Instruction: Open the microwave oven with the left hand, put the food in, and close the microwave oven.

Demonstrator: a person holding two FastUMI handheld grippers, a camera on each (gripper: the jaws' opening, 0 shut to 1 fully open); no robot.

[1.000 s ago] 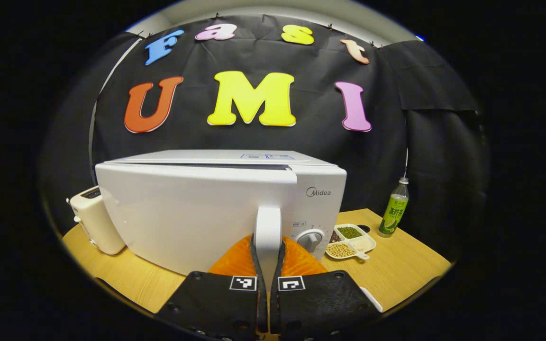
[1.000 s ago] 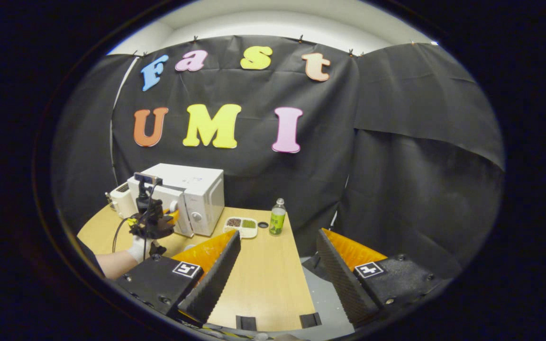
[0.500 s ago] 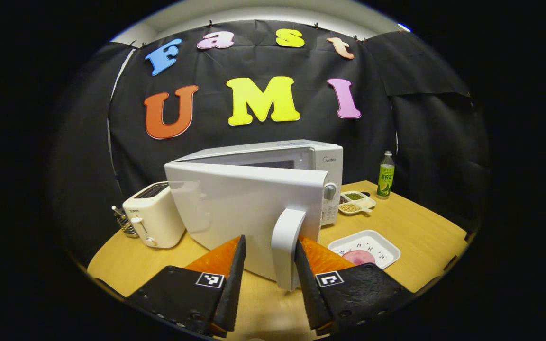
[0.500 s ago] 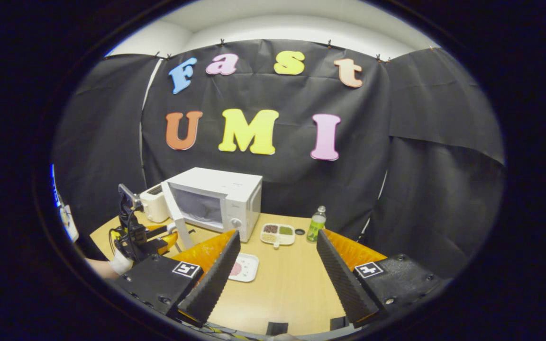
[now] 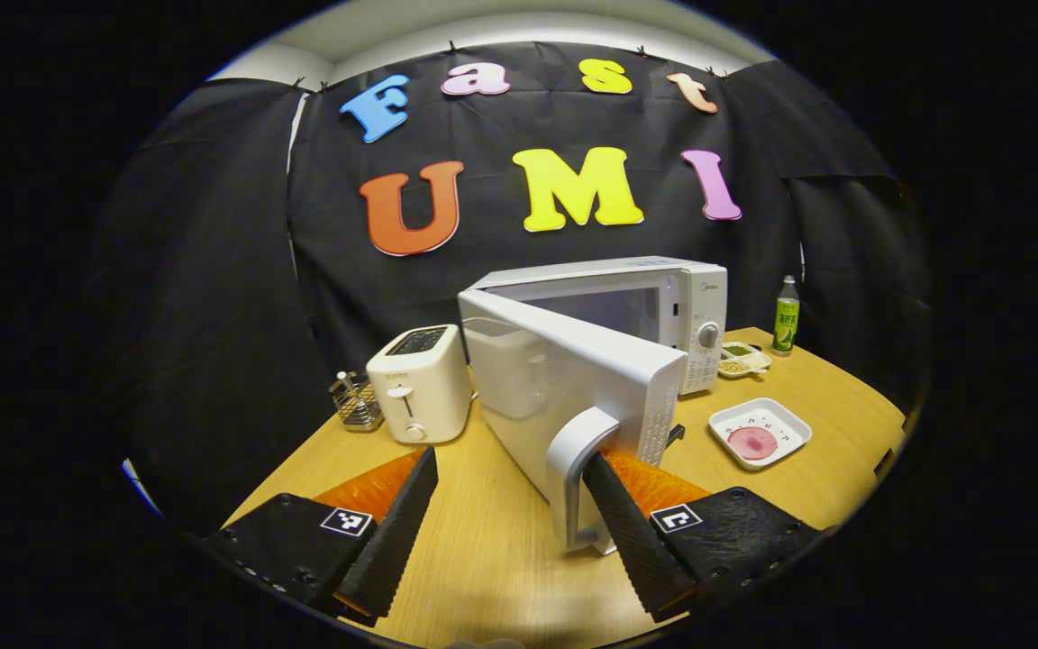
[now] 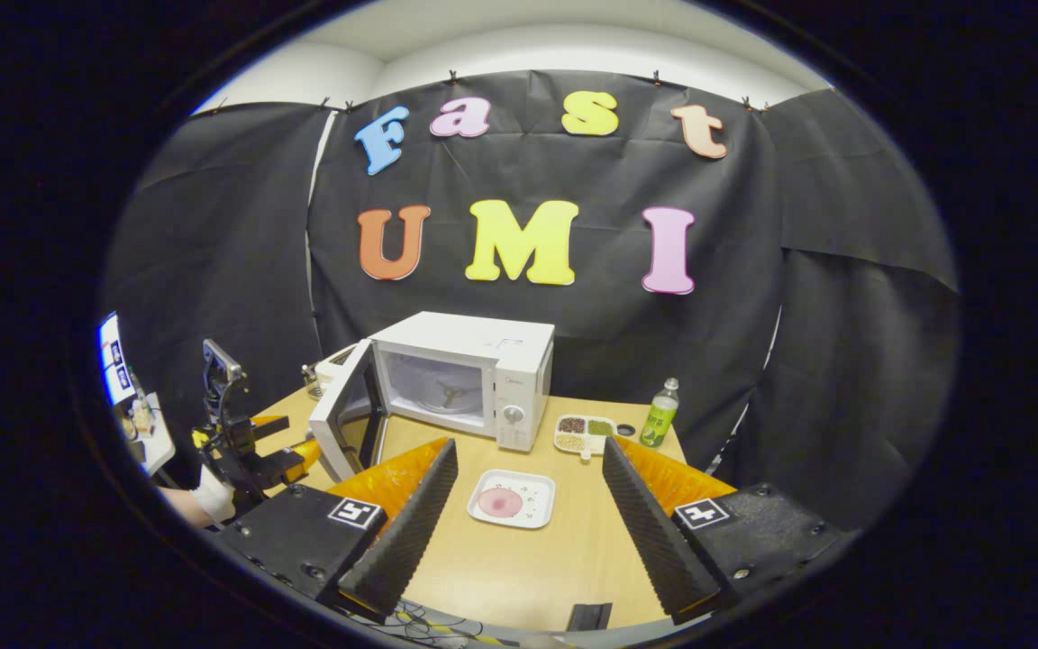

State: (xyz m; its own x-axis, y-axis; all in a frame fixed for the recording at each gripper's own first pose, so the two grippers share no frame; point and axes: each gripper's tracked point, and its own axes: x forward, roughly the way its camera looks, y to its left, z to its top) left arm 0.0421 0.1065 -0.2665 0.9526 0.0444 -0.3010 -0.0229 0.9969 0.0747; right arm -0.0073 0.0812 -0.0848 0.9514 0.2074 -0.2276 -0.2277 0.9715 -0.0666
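My left hand-held gripper (image 5: 505,514) is released, its ridged fingers spread wide; the curved white plastic door handle (image 5: 578,478) stands between them, close against the right finger, though I cannot tell whether it touches. The glossy white boxy microwave oven (image 5: 654,297) sits far on the pale wood-grain surface (image 5: 492,559), and its smooth white door (image 5: 564,397) swings out toward me, leaving the cavity open. In the right gripper view I see the glass turntable inside and a gloved hand (image 6: 211,494) holding the left gripper low at the left edge of the surface, level with the door's free end. My right hand-held gripper (image 6: 528,505) is also released, fingers well apart, tilted down over the near part of the surface. Between those fingers lies the food, a round pink slice (image 6: 501,502) on a shallow white square tray (image 6: 532,491), in front of the oven. A cream plastic toaster (image 5: 418,383) stands left of the oven, a green plastic bottle (image 6: 660,415) at its right.
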